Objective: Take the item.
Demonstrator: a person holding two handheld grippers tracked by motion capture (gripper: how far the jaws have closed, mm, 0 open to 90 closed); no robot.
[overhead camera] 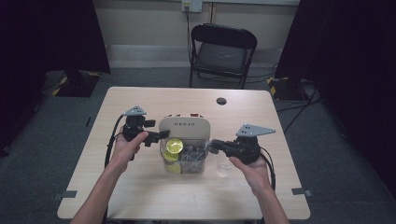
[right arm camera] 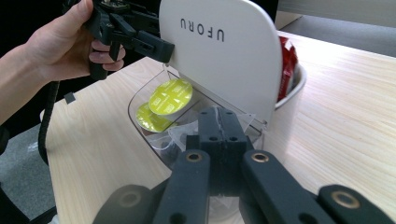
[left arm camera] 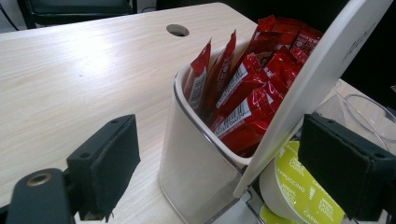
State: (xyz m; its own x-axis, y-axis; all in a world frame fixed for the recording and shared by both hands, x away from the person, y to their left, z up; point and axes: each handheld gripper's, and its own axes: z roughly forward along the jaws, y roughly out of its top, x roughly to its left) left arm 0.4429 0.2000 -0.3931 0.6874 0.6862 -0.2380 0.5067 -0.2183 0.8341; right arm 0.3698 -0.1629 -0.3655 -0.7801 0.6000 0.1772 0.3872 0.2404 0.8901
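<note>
At the centre of the pale wooden worktop (overhead camera: 140,196) stands a clear plastic organiser box (overhead camera: 186,161) with a white rounded lid (overhead camera: 183,127) tipped up on its hinge. The left gripper (overhead camera: 164,135) comes in from nine o'clock of the box, and its black padded fingers (left arm camera: 343,170) bracket the lid's side edge. In the left gripper view the fingers are spread wide, with the lid edge lying close against the right-hand finger and the other finger well clear at the lower left; whether the near pad actually presses on the lid cannot be told.

Behind the lid, at twelve o'clock, a white rounded compartment (left arm camera: 196,158) holds red foil sachets (left arm camera: 250,88) standing upright. In front of it, the clear compartment holds two yellow-green round capsules (right arm camera: 170,96), one lying partly on the other, at the side nearest the left gripper.

The right gripper (overhead camera: 213,145) reaches in from three o'clock of the box. Its fingers (right arm camera: 222,135) are pressed together (no gap shows between them in the right gripper view), and their tips sit over the clear compartment's near rim, among crumpled clear wrappers (right arm camera: 187,133). The capsules lie beyond the tips, toward eleven o'clock in that view, apart from them. A small clear plastic cup (overhead camera: 224,169) stands on the worktop just under the right hand (overhead camera: 252,170).
</note>
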